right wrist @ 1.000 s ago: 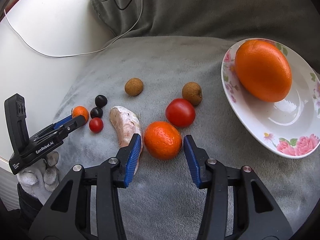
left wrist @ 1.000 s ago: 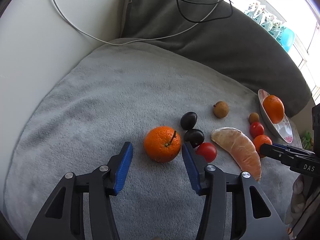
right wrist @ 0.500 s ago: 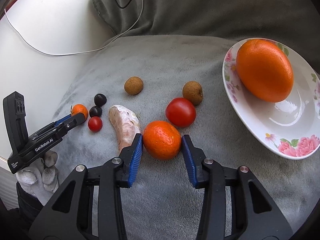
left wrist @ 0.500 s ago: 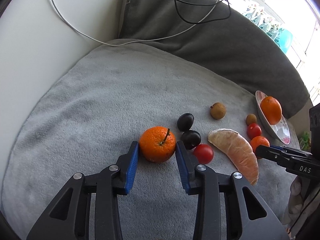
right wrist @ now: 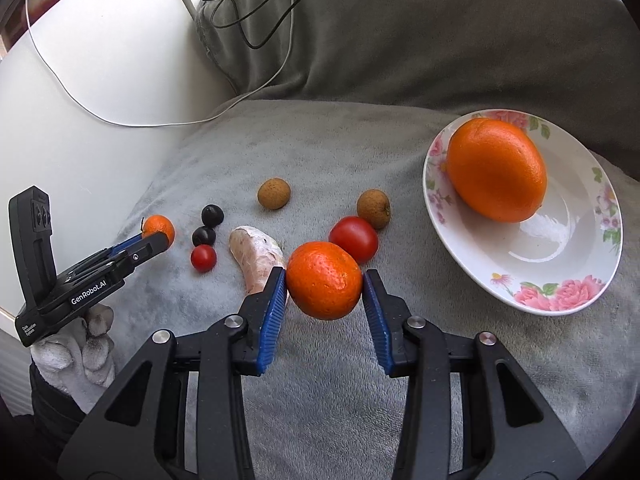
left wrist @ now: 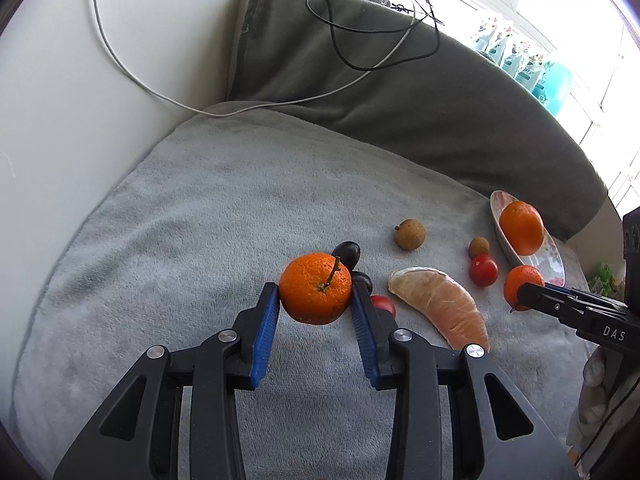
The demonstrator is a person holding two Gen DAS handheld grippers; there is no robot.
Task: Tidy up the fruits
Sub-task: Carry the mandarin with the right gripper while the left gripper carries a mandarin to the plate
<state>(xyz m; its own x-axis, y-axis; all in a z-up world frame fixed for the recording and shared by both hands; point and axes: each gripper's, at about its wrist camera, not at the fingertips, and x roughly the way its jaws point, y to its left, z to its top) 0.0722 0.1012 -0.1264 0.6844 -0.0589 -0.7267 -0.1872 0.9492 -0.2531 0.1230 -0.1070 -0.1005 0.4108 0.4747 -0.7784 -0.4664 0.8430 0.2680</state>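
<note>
Pickup stage: left gripper (left wrist: 315,312) is clamped on a stemmed tangerine (left wrist: 315,288) at the left of the grey blanket (left wrist: 200,220), right gripper (right wrist: 324,296) on a second tangerine (right wrist: 324,280) nearer the plate (right wrist: 560,264). Both jaws have just closed on fruit. Plate, far right, holds one orange (right wrist: 496,170); judged next move, carry both tangerines there and release clear of it.

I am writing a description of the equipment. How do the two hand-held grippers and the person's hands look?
Both the left hand-held gripper and the right hand-held gripper have black angular plastic frames, silver rivets and blue ribbed pads. The left one bears white "GenRobot.AI" lettering, the right one "DAS". The hand under the left one wears a light, worn glove.
</note>
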